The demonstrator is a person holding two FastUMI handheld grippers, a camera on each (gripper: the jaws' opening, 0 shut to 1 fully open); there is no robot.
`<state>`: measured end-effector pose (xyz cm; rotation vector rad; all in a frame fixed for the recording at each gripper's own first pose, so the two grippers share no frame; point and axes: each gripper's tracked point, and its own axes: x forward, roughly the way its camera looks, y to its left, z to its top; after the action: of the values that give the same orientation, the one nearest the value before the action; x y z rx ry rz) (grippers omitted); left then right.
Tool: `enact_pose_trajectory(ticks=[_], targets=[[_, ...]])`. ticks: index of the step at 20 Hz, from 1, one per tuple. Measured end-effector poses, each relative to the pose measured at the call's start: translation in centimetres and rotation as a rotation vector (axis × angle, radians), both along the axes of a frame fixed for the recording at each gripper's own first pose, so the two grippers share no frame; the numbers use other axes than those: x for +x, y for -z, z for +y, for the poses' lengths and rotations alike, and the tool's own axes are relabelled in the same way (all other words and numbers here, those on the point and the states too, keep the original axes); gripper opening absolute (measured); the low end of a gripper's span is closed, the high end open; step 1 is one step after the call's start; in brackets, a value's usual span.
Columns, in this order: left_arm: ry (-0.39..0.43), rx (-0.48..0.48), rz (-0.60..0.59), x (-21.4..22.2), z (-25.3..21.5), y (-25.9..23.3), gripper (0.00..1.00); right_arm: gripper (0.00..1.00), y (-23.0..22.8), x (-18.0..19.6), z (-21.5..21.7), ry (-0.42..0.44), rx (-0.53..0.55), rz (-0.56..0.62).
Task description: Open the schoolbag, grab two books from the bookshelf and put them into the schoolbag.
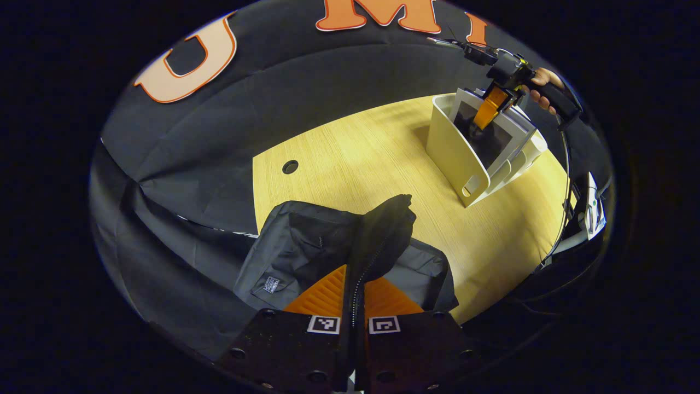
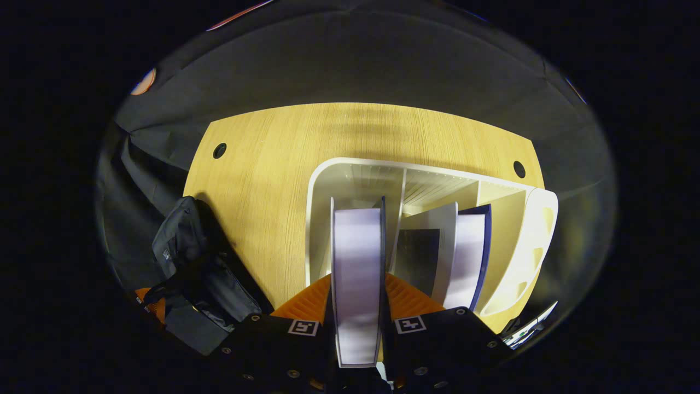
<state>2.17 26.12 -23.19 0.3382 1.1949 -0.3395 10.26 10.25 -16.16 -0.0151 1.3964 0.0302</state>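
Left gripper view: the left gripper (image 1: 354, 298) sits at the bottom, its jaws drawn nearly together and pinching a raised fold of the dark schoolbag (image 1: 306, 251) along its zipper edge. The schoolbag lies on the near end of the pale wood counter (image 1: 355, 158), partly over the counter's edge against the black cloth. Farther off, at the counter's right side, stands a white bookshelf (image 1: 454, 145) with books upright in it. The right gripper (image 1: 486, 112) reaches down into it from above, held by a hand (image 1: 538, 87) — its fingers appear to be on a book, though at this range the grip is hard to make out.

Right gripper view: the right gripper (image 2: 358, 306) has its jaws closed on a book (image 2: 356, 273), one finger pressing each cover, page edges facing the camera. The book stands in the bookshelf's (image 2: 322, 180) left compartment. A second book (image 2: 465, 257) leans in the next compartment. The schoolbag (image 2: 191, 257) lies at lower left on the counter (image 2: 262, 164), well apart from the bookshelf.
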Motion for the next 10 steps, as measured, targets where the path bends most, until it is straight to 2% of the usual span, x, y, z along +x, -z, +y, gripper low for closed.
enact_pose_trajectory(ticks=[5,10], targets=[[0.067,-0.051,0.029,-0.1,-0.4,0.3,0.05,0.36,-3.1,-1.7,-0.2,0.062,-0.024,-0.064],[0.181,-0.097,0.034,-0.1,-0.1,0.4,0.05,0.36,-6.4,-5.6,-0.1,0.164,-0.05,-0.121]])
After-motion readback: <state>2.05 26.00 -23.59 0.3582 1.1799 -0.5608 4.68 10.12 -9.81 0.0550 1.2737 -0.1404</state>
